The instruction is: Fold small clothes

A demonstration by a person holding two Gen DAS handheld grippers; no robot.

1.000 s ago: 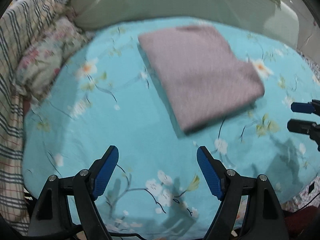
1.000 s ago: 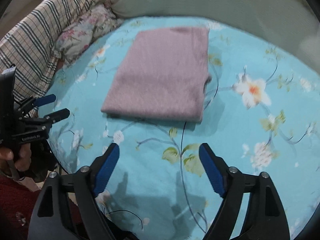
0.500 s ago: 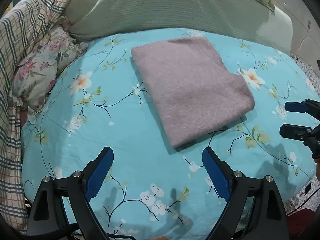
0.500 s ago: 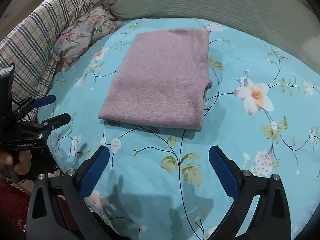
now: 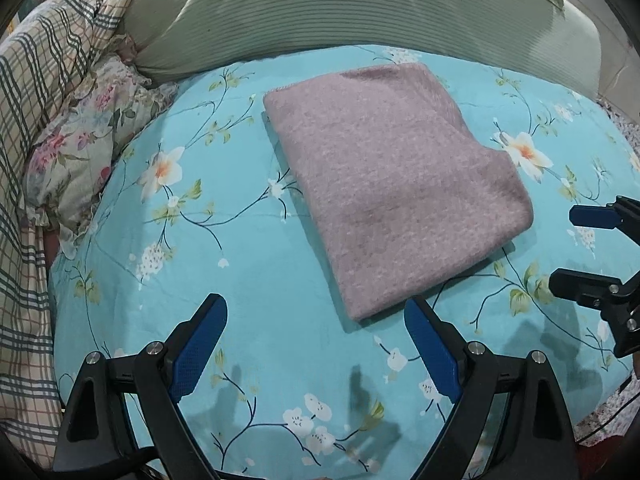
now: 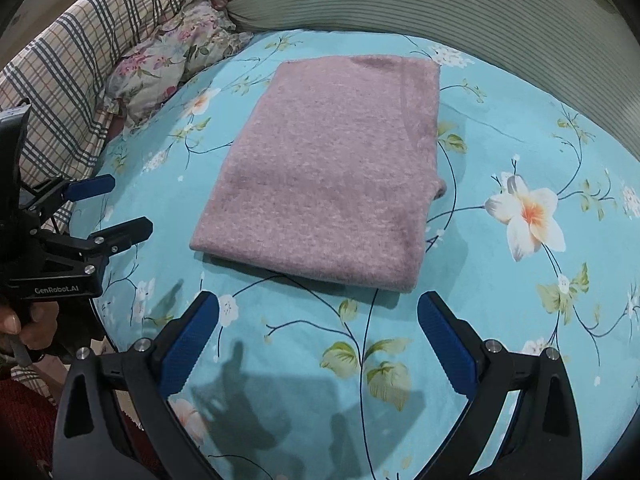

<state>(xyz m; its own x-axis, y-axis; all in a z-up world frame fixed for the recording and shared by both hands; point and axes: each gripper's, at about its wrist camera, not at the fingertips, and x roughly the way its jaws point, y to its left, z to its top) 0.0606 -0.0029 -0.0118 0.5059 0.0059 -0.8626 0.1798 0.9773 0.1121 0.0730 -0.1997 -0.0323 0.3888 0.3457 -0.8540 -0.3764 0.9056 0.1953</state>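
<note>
While both hover: pink knit [image 5: 396, 196] lies folded.
Left gripper [image 5: 316, 344]: wide, empty.
Right gripper [image 6: 318, 340]: wide, empty.
Tip: pinch near corners together.

The folded cloth [image 5: 392, 200] is dusty pink, maybe a bit purple. The bed sheet [image 5: 248, 272] is bright blue with white and orange flowers. At ten o'clock, a blanket [image 5: 44, 80] has checks. The fingers [image 6: 188, 344] have blue pads.
</note>
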